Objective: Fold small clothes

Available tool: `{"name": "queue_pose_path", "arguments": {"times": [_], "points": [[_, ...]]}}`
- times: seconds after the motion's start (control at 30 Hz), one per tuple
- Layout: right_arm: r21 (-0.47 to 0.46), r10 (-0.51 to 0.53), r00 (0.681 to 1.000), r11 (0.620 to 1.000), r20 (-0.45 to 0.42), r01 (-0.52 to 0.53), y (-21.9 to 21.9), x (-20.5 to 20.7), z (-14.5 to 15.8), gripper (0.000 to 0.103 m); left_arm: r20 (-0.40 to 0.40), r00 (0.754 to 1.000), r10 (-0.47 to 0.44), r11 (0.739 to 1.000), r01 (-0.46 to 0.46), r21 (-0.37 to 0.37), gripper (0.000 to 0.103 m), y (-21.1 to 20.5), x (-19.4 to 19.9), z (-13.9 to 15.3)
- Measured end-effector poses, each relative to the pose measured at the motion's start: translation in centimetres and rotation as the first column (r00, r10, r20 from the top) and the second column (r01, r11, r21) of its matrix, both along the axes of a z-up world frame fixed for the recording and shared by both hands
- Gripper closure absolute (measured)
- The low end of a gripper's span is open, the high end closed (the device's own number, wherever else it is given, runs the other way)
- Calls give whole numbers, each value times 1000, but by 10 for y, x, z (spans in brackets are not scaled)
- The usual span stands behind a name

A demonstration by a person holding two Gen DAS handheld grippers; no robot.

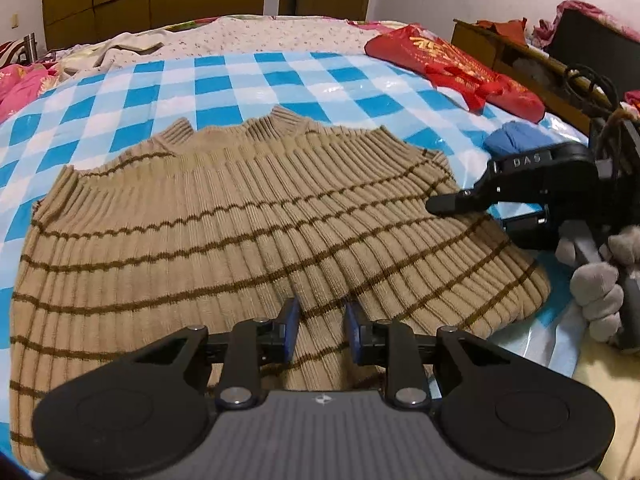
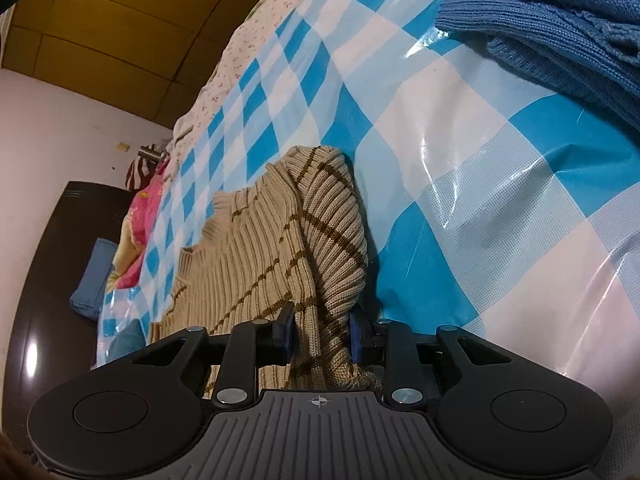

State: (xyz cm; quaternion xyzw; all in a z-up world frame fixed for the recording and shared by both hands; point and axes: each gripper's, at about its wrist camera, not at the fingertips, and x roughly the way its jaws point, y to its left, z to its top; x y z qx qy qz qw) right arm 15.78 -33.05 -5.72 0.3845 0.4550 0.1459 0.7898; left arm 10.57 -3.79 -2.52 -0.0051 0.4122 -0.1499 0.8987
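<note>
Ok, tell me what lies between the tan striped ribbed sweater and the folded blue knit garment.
Only bare blue-and-white checkered plastic sheet, shown in the right wrist view, separates tan striped sweater from blue knit.

Left black two-finger gripper (image 1: 320, 326) and right black two-finger gripper (image 2: 322, 334) each pinch knit fabric; a grey-gloved hand (image 1: 600, 280) holds the right one

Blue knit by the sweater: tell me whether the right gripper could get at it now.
Probably not yet: the right gripper is shut on the tan sweater. The checked cover towards the blue knit lies bare.

Tan ribbed sweater (image 1: 224, 216) with dark brown stripes lies collar-away on the checked sheet, its right edge bunched and lifted.
</note>
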Motion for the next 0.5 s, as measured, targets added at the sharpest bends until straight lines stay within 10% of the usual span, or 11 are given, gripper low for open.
{"name": "queue_pose_path", "arguments": {"times": [0.5], "points": [[89,-46,999,995,9,45,-3,-6,10,82,3,1000,-9,1000,9,22,66,-2,-1,2]]}}
